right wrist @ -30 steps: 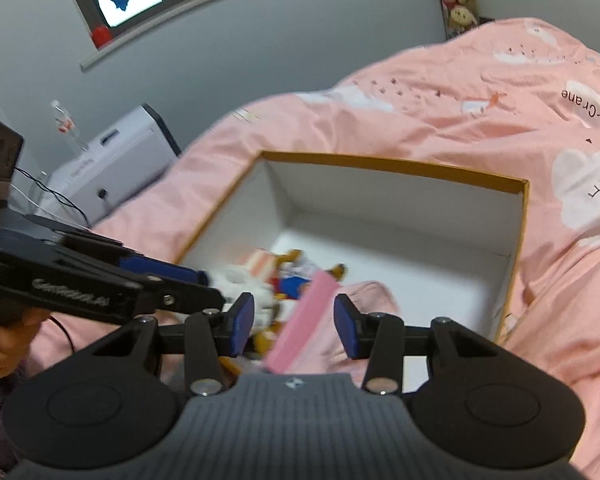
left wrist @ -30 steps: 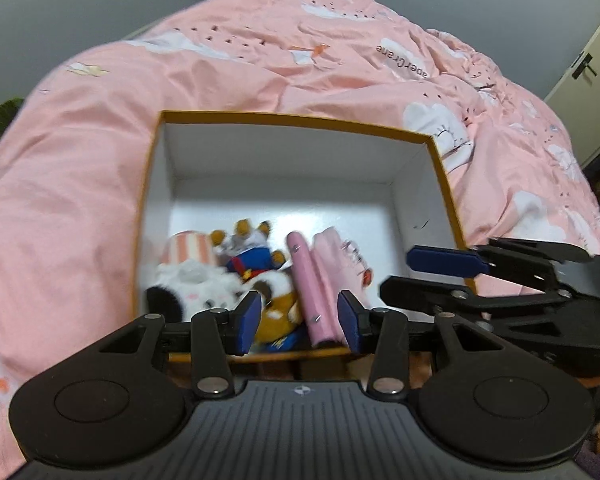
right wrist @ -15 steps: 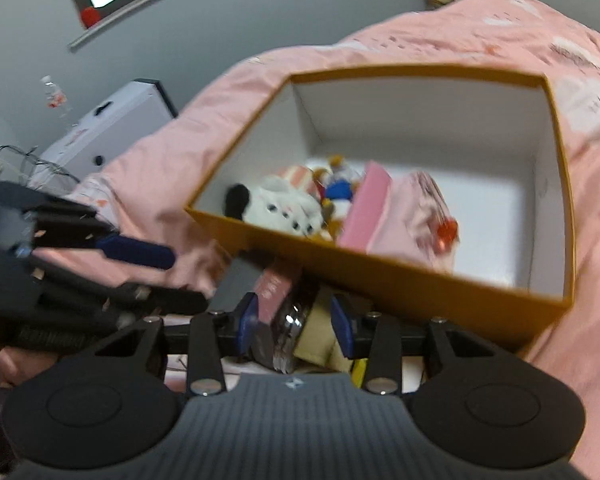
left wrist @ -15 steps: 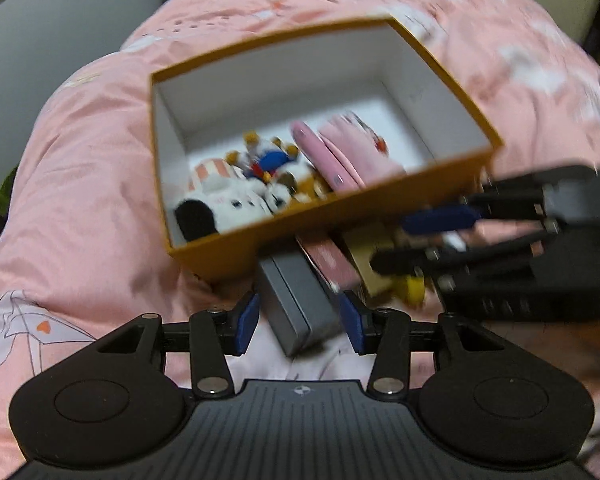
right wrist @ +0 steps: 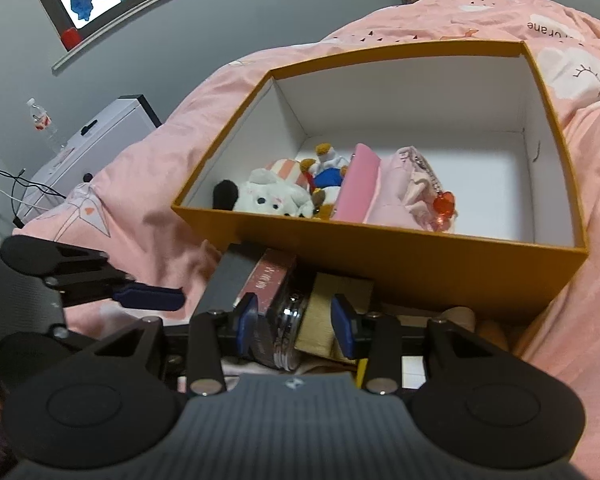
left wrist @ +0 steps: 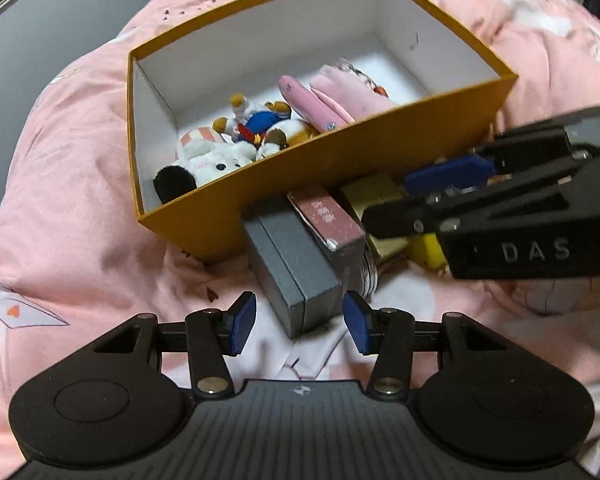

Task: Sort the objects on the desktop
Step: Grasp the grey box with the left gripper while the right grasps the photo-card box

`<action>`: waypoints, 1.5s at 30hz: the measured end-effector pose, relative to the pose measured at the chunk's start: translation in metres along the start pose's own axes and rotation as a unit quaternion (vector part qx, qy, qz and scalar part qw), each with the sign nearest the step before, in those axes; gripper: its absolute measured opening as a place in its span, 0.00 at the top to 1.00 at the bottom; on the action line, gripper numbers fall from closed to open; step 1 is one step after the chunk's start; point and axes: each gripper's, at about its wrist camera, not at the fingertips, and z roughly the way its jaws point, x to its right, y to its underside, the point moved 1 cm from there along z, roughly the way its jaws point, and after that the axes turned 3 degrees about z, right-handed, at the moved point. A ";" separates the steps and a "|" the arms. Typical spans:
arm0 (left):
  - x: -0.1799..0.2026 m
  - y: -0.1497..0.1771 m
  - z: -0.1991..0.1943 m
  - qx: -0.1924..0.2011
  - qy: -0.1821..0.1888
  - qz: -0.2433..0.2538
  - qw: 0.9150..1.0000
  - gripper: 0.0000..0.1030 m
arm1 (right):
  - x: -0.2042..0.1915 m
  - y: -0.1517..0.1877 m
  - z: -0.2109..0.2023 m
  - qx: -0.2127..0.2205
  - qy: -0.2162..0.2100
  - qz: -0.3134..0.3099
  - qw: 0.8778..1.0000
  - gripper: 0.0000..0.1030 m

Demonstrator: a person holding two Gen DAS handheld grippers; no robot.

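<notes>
An orange box (left wrist: 340, 160) (right wrist: 420, 264) with white walls sits on a pink duvet. It holds a white plush dog (left wrist: 216, 162) (right wrist: 272, 200), a small blue-clad plush (left wrist: 260, 120), a pink case (left wrist: 312, 104) (right wrist: 358, 184) and a pink pouch (right wrist: 416, 192). In front of the box lie a grey box (left wrist: 296, 276) (right wrist: 224, 280), a dark red box (left wrist: 328, 220) (right wrist: 266, 280), a round metal tin (right wrist: 290, 332) and a gold box (left wrist: 376, 200) (right wrist: 328, 316). My left gripper (left wrist: 300, 322) is open just before the grey box. My right gripper (right wrist: 296, 322) is open over the tin and gold box, and shows in the left wrist view (left wrist: 420, 196).
The pink duvet (left wrist: 60, 200) covers the whole surface. A yellow object (left wrist: 428, 250) lies under the right gripper. A white cabinet (right wrist: 96, 140) with a water bottle (right wrist: 42, 120) and cables stands at the far left. A grey wall rises behind.
Both grippers have pulled back from above the orange box and tilted down. The loose boxes in front of it have come into view. Both stay open.
</notes>
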 end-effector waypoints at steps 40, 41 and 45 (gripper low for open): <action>-0.032 0.030 0.025 0.050 0.017 -0.137 0.989 0.50 | -0.026 0.002 0.034 -0.026 -0.019 -0.037 0.999 0.58; -0.033 0.031 0.026 0.052 0.019 -0.141 0.988 0.52 | -0.025 0.002 0.035 -0.029 -0.014 -0.034 0.999 0.58; -0.034 0.033 0.025 0.053 0.022 -0.149 0.987 0.53 | -0.020 0.003 0.039 -0.031 -0.001 -0.023 0.999 0.61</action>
